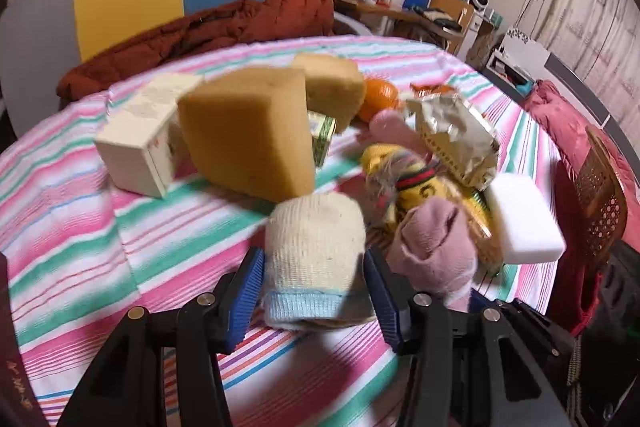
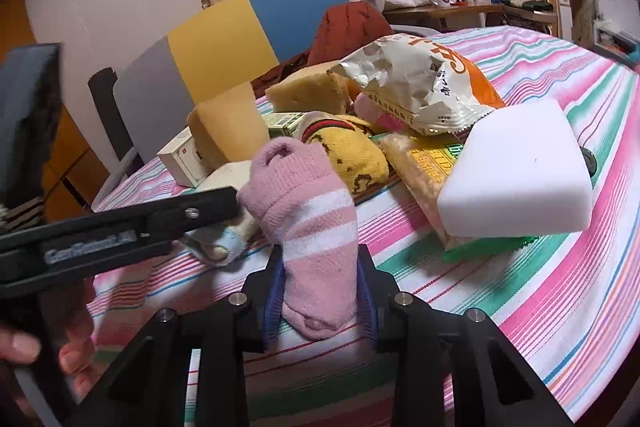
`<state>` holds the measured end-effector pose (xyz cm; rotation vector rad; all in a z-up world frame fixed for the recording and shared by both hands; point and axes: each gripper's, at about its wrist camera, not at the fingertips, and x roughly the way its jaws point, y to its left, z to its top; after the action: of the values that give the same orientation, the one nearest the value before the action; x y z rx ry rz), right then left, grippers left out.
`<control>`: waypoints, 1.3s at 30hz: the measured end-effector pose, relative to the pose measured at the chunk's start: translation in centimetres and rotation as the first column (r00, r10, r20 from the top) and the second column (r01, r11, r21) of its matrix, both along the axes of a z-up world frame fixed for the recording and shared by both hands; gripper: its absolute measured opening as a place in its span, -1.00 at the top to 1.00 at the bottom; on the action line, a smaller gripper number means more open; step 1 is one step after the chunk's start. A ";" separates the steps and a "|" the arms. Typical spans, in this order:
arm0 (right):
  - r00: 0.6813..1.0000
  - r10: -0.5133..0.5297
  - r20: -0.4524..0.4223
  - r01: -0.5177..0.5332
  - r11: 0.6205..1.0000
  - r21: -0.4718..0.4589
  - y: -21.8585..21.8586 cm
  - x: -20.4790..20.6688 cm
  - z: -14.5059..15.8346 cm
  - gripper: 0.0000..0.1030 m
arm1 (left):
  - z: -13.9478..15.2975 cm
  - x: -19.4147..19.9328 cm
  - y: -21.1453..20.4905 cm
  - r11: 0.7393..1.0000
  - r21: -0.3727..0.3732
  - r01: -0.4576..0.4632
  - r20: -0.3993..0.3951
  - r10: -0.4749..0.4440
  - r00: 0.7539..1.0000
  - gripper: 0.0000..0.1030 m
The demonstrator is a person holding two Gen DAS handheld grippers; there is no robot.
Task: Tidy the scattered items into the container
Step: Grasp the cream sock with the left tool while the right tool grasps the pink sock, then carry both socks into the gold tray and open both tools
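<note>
A rolled cream sock [image 1: 316, 239] with a pale blue cuff lies on the striped tablecloth [image 1: 80, 187], between the blue pads of my left gripper [image 1: 314, 259]. The pads stand beside it without squeezing it. My right gripper [image 2: 320, 267] is shut on a pink sock with white stripes [image 2: 312, 219], which stands up between its pads. That pink sock [image 1: 432, 247] shows just right of the cream one in the left wrist view. One finger of the left gripper [image 2: 200, 205] reaches over the cream sock [image 2: 218, 243]. No container is in view.
Behind the socks lie two tan sponges [image 1: 248, 139] [image 1: 332, 83], a white box [image 1: 140, 143], an orange [image 1: 378, 97], a crumpled snack bag [image 2: 420, 87], a yellow sock [image 2: 352, 147] and a white foam block [image 2: 516, 175]. A hand [image 2: 24, 351] holds the left gripper. A chair [image 1: 600, 203] stands at the right.
</note>
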<state>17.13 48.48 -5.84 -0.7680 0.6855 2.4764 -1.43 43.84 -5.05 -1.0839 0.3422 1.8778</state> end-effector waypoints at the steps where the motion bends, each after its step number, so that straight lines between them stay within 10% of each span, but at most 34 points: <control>1: 1.000 0.002 0.000 -0.002 1.000 0.004 0.0 0.0 0.0 0.35 | -0.4 -0.2 0.0 1.000 0.007 0.009 0.038 -0.009 0.999 -0.01; 39: 0.984 0.179 0.023 -0.176 0.981 -0.082 -8.2 -2.6 4.1 0.38 | 2.7 1.6 -18.3 0.939 0.226 -0.258 0.103 0.241 0.965 0.18</control>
<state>14.53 40.32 -1.70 -0.9324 0.7375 2.6037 0.14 25.49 -2.38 -1.0670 -0.0683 2.0333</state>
